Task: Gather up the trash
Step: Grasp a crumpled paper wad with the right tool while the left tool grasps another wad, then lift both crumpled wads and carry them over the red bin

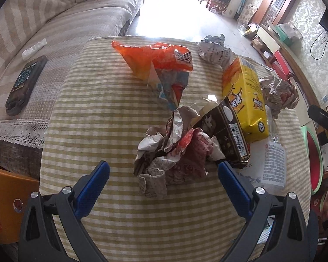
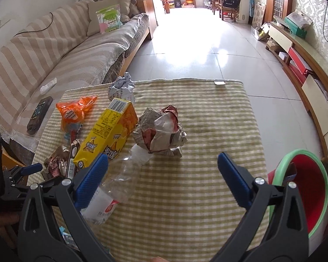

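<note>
Right wrist alone shows red bucket (image 2: 312, 187).

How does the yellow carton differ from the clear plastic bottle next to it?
The yellow carton is opaque, boxy and keeps its shape; the clear plastic bottle is see-through and crushed. The carton is printed all over, with a barcode on its end, while the bottle carries only a white label. Both lie on their sides on the striped tablecloth, touching each other.
</note>
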A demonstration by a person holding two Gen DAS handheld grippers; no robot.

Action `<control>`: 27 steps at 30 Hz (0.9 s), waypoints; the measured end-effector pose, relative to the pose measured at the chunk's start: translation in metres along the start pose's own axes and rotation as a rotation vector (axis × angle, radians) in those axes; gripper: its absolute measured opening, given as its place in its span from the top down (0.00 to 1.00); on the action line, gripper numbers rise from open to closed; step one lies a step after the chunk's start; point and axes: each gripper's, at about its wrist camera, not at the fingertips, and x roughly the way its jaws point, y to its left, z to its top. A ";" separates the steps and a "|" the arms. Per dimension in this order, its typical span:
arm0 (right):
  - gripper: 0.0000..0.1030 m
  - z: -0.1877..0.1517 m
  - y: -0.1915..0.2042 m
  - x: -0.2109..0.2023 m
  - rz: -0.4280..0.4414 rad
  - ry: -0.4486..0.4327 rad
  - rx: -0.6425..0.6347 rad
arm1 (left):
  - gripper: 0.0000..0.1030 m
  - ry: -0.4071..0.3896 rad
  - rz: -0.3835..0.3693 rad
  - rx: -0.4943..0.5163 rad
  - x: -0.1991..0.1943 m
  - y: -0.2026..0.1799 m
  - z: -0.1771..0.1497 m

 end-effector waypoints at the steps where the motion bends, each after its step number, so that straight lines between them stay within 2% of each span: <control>1: 0.04 0.003 0.000 0.009 -0.002 0.011 0.003 | 0.08 0.004 0.002 0.005 0.003 0.001 0.001; 8: 0.05 0.019 -0.004 0.049 0.009 0.036 0.036 | 0.08 -0.020 0.006 0.013 0.010 0.006 0.006; 13: 0.25 0.019 -0.008 0.069 0.046 0.086 0.064 | 0.14 -0.013 -0.016 0.012 0.014 0.006 0.010; 15: 0.39 0.017 -0.007 0.071 0.049 0.094 0.053 | 0.26 -0.012 -0.025 0.022 0.014 0.004 0.010; 18: 0.47 0.014 -0.008 0.071 0.062 0.092 0.060 | 0.43 -0.003 -0.061 0.025 0.016 0.001 0.009; 19: 0.49 0.013 -0.008 0.069 0.066 0.087 0.062 | 0.46 -0.005 -0.064 0.028 0.015 0.000 0.008; 21: 0.58 0.012 -0.010 0.065 0.081 0.072 0.066 | 0.53 -0.022 -0.048 0.036 0.011 -0.003 0.008; 27: 0.62 0.013 -0.014 0.047 0.084 0.033 0.075 | 0.58 -0.066 -0.054 -0.010 -0.006 0.007 0.004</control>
